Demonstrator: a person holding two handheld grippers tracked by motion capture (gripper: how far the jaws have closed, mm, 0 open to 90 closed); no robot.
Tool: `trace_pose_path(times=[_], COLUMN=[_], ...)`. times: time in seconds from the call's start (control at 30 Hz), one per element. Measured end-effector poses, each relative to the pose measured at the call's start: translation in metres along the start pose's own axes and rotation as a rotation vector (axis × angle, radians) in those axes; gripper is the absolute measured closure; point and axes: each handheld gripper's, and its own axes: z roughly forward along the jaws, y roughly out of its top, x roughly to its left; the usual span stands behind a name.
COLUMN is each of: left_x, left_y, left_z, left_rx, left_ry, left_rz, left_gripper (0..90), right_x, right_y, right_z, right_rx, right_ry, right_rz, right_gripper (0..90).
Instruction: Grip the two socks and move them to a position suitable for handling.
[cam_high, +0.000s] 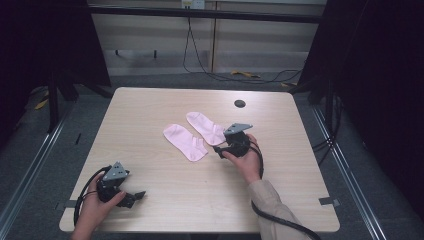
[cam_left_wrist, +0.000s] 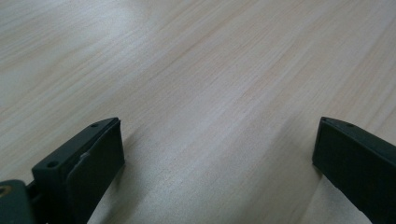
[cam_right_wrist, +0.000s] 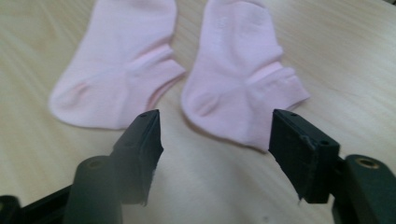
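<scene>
Two pink ankle socks lie flat side by side in the middle of the light wooden table: a left sock and a right sock. My right gripper hovers just short of the right sock's heel end, open, with bare table between its jaws. Over bare wood at the table's near left corner, my left gripper is held low and open with nothing between its jaws.
A small black round insert sits in the tabletop near the far edge. Dark stands and curtains flank the table on both sides. Cables trail over the floor beyond it. A thick cable hangs from my right gripper.
</scene>
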Motion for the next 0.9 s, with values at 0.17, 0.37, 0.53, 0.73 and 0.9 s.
trace_pose_path(times=[0.17,0.37,0.53,0.73,0.9], left_x=[0.0,0.0,-0.001,-0.002,-0.002], left_y=[0.0,0.0,-0.001,-0.001,-0.002], left_z=[0.0,0.0,-0.001,-0.001,-0.002], left_rx=[0.0,-0.001,-0.002,-0.002,-0.001], left_ry=[0.0,0.0,0.005,0.003,0.002], left_rz=[0.0,-0.002,0.002,0.002,-0.001], left_gripper=[1.6,1.6,1.8,1.8,1.8], right_x=[-0.011,-0.017,-0.013,-0.011,-0.015], right_y=[0.008,0.015,0.016,0.014,0.012], right_z=[0.016,0.036,0.048,0.046,0.032], right_rx=[-0.021,-0.012,0.048,0.057,-0.012], right_ry=[-0.028,-0.048,-0.051,-0.057,-0.064], right_rz=[0.074,0.086,0.062,0.07,0.109], right_gripper=[35.4,36.9,41.5,82.9,86.0])
